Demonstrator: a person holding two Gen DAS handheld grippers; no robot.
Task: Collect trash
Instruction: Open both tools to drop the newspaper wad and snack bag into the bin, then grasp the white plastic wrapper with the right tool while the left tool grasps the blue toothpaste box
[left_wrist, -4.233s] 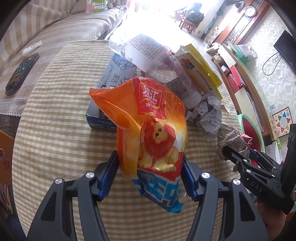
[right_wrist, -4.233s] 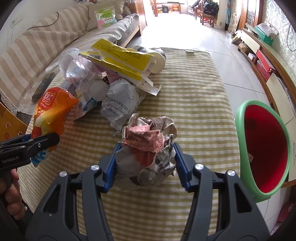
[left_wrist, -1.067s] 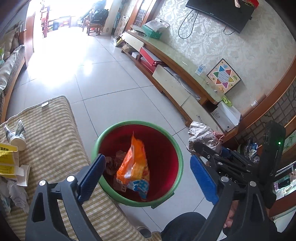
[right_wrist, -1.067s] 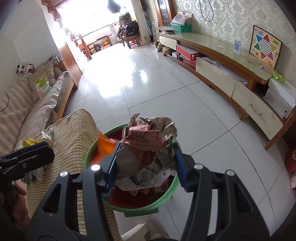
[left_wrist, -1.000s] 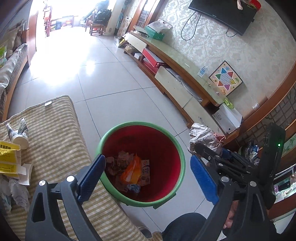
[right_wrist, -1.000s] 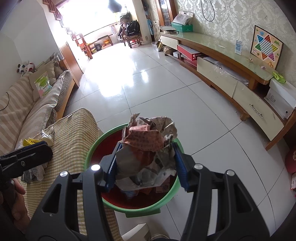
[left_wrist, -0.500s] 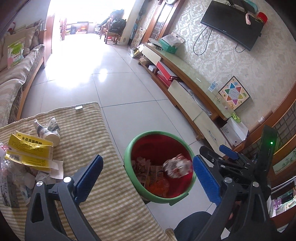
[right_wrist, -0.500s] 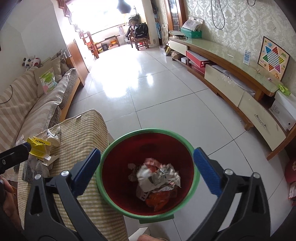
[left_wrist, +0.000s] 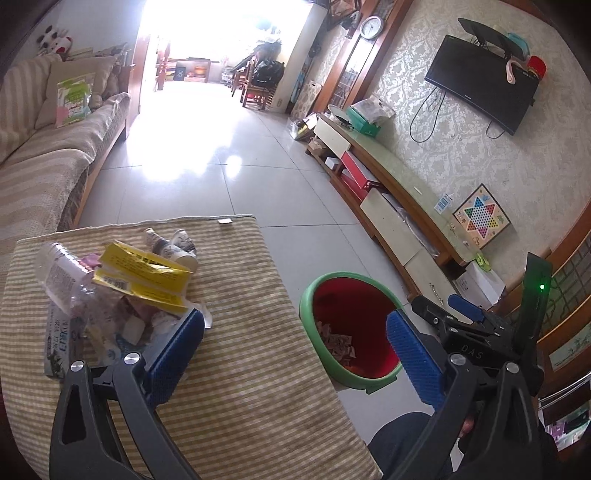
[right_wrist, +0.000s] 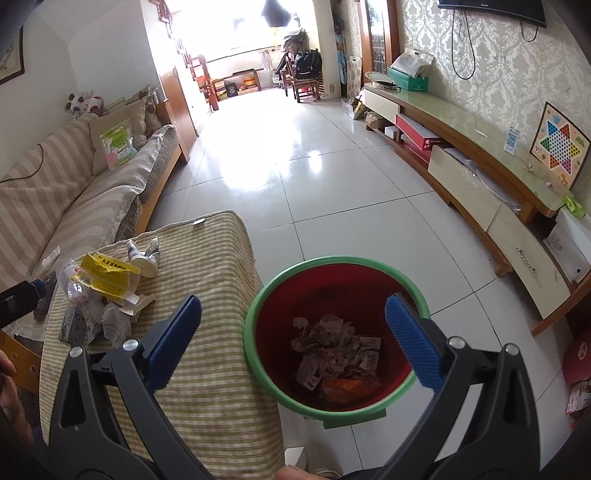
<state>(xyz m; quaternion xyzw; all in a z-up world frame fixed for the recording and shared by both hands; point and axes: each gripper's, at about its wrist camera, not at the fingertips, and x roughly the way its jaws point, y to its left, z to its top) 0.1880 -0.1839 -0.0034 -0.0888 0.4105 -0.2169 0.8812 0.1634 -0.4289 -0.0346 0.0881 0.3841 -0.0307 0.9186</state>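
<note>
While parted to full width, jaws just opened and nothing between the pads: left gripper (left_wrist: 293, 317) poised above the edge of the beige striped cloth-covered table (left_wrist: 240, 332), right gripper (right_wrist: 292, 301) over the green-rimmed red plastic bin (right_wrist: 258, 354), with crumpled paper and an orange wrapper already lying inside. Just past the left gripper's left finger, ahead and to the left: remaining heap of 1 flattened yellow cardboard carton (left_wrist: 140, 273), 1 clear plastic bottle (left_wrist: 59, 273) and grey paper wads (right_wrist: 114, 317). Carton's long axis slanting from upper left to lower right across the left wrist view. Heap well apart from the right gripper, far nearer the left; likely next a swing leftward, away from the bin, left hand best placed.
</note>
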